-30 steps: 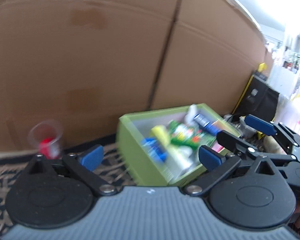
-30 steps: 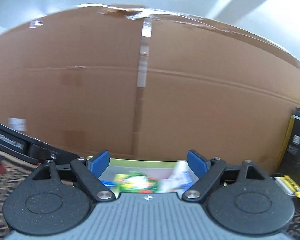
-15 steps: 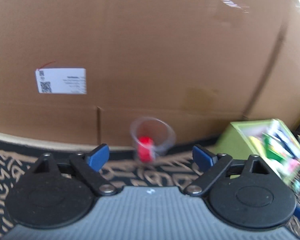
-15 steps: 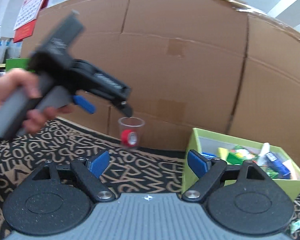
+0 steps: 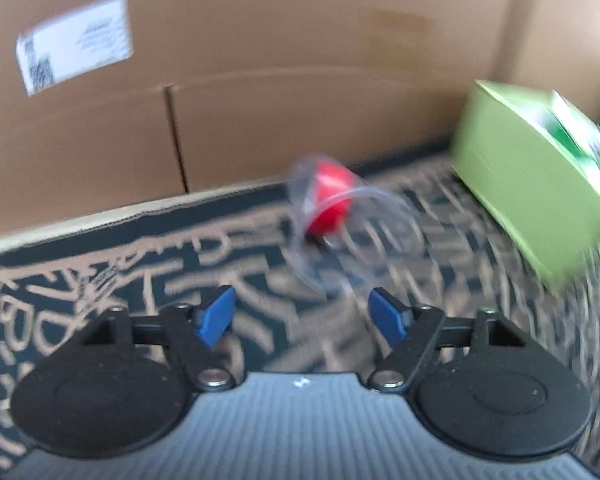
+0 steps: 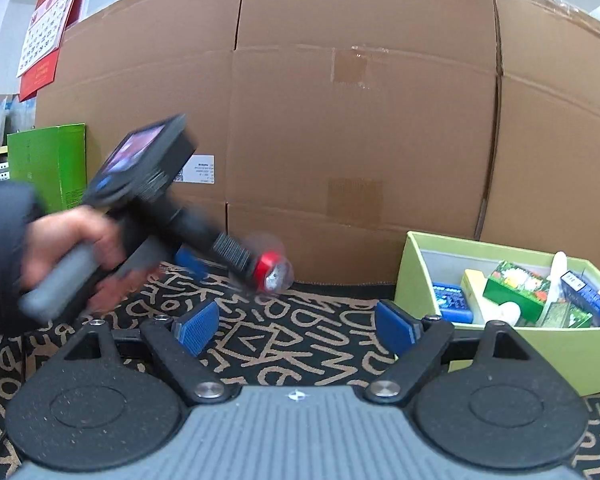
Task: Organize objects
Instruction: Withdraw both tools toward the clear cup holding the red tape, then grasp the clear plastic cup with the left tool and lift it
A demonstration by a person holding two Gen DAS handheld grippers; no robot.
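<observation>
Left claw (image 5: 302, 314) comes at a clear plastic cup (image 5: 340, 224) with its blue pads narrowing, yet the wrist view shows the cup ahead of the tips, not between them, so nothing is gripped. The cup sits on the black-and-tan patterned mat (image 5: 100, 292), close to the foot of the big cardboard wall (image 5: 300, 60), with a red roll of what may be tape (image 5: 330, 200) inside it. Blur makes it hard to say whether the cup stands upright or is tipping. It looks thin-walled and very light, likely to slide or topple at a nudge and to buckle under a hard squeeze, and the loose red roll could shift its balance. A gentle pinch across the wall near the rim, or across the middle of the body, seems the safest hold. Right claw (image 6: 296, 326) hangs wide open and empty above the mat, pointing towards the wall. Its camera gives what the left one cannot: the person's hand (image 6: 72, 240) on the left tool's grey handle, the cup (image 6: 274, 274) right at that tool's tip, and the open top of the green box (image 6: 480, 360) crowded with small packets and bottles. From the left camera that box (image 5: 532, 184) shows mostly as a blurred side wall, but the mat under the cup shows better there.
</observation>
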